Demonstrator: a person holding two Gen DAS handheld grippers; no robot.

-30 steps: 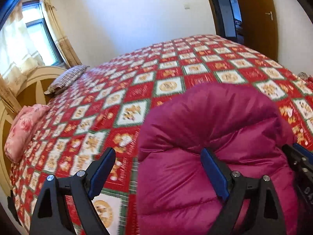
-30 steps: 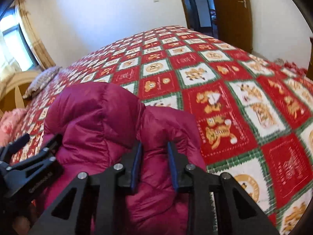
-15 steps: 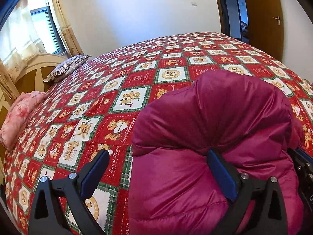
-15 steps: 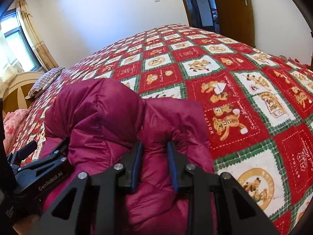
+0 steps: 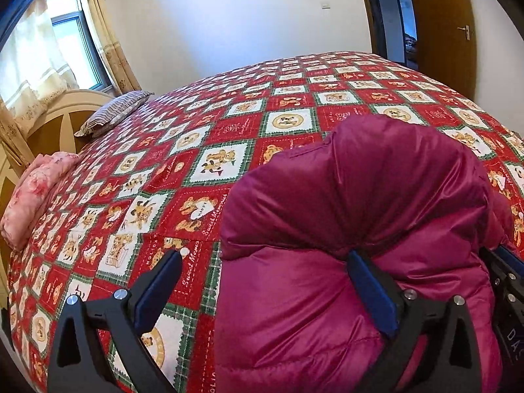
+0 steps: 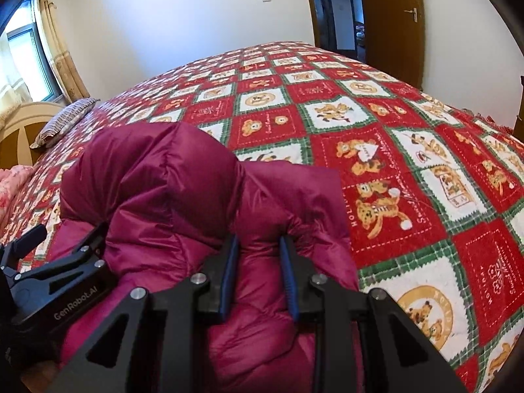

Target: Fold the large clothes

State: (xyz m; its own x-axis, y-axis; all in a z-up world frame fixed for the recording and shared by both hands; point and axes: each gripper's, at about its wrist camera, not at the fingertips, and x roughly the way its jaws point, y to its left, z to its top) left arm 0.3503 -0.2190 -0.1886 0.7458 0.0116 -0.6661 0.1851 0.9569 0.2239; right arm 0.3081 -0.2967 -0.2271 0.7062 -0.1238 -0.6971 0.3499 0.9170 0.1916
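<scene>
My right gripper [image 6: 258,255] has its jaws pinching a fold of the puffy magenta down jacket [image 6: 170,177]; my left gripper [image 5: 262,275] is spread wide over the jacket's edge on the red patchwork bedspread [image 5: 203,137].

Jacket [image 5: 376,196]: plain magenta, quilted, glossy. Bedspread [image 5: 229,137]: red and white squares with green plaid borders, tan bear motifs and white lettering on the red. Beyond the jacket, at the bedspread's head end: pillow [image 5: 114,111], brown and white stripes; second pillow [image 5: 36,190], pink floral. Headboard [image 5: 49,121]: cream with brown panels. Curtain [image 5: 104,42]: beige, patterned. Door [image 5: 442,26]: brown, red emblem. Fingers [image 6: 227,275]: blue pads on black frames.
</scene>
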